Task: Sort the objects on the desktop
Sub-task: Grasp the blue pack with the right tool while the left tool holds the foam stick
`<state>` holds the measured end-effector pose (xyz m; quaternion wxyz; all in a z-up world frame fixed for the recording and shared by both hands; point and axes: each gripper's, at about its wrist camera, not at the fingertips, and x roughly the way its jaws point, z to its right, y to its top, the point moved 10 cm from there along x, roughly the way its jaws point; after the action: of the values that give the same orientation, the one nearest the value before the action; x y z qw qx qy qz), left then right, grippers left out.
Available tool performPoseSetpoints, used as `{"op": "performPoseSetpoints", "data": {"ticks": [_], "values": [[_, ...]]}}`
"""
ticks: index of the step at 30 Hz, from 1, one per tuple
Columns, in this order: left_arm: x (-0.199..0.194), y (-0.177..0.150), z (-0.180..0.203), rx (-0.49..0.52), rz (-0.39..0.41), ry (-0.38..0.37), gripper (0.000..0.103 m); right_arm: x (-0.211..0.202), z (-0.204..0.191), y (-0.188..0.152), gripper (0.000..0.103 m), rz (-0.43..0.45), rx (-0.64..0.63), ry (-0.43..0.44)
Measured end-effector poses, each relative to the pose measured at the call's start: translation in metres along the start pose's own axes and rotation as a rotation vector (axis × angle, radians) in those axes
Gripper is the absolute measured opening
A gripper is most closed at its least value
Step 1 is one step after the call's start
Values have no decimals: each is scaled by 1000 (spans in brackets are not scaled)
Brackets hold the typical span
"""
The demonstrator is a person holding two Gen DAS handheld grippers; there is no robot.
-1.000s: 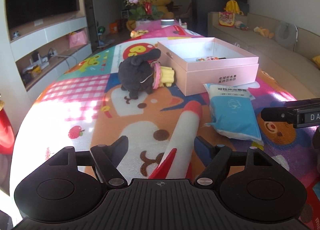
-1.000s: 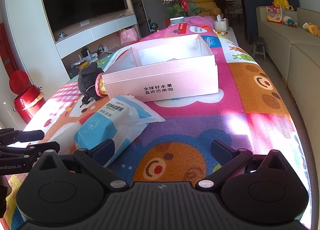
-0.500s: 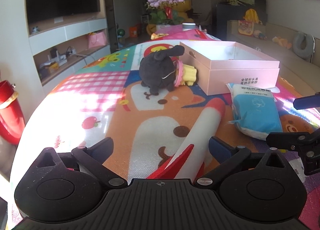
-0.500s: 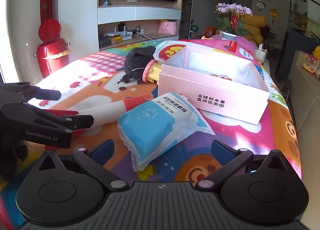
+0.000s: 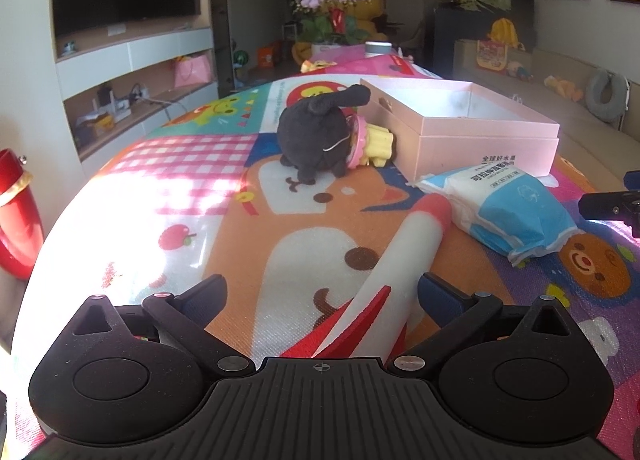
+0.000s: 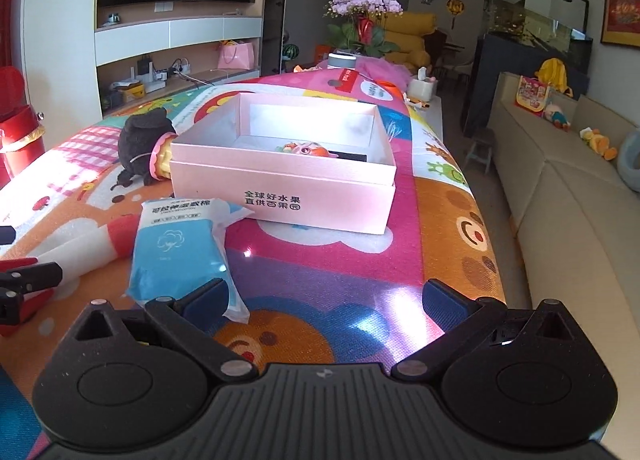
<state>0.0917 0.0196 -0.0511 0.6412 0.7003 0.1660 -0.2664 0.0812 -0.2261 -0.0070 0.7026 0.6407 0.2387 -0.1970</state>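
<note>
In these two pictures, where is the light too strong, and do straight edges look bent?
Left wrist view: sunlight washes out the mat at the left near the plush toy, and the table edge bows like a dome from fisheye distortion. Right wrist view: a small glare spot shines on the mat in front of the pink box, whose print stays readable; the sofa curves at the right.

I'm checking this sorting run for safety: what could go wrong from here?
The open left gripper straddles the long white foam rocket with red fins; gripped near its tail, it may droop or swing. Its red nose touches the blue-and-white cotton pad packet, so lifting could drag that. The open right gripper could snag the packet's loose edge.
</note>
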Motion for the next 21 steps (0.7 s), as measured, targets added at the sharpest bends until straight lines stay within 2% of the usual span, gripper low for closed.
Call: {"op": "performPoseSetpoints", "data": {"ticks": [3, 9, 10, 12, 14, 15, 17, 21], "values": [[0, 0, 0, 0, 0, 0, 103, -4, -15, 10, 103, 24, -26, 50], [0, 0, 0, 3, -5, 3, 103, 10, -71, 31, 103, 53, -114, 177], [2, -2, 0, 8, -19, 6, 103, 16, -77, 34, 100, 52, -118, 186], [4, -4, 1, 16, -42, -6, 103, 28, -87, 36, 86, 28, -120, 200], [2, -5, 2, 21, -46, -23, 103, 37, -91, 33, 59, -22, -110, 222], [1, -6, 2, 23, -49, -34, 103, 39, -91, 30, 55, -43, -102, 234], [-2, -10, 4, 25, -63, -59, 103, 36, -85, 25, 54, -50, -86, 238], [-5, -16, 17, 31, -97, -117, 103, 23, -56, 10, 54, -54, -70, 169]]}}
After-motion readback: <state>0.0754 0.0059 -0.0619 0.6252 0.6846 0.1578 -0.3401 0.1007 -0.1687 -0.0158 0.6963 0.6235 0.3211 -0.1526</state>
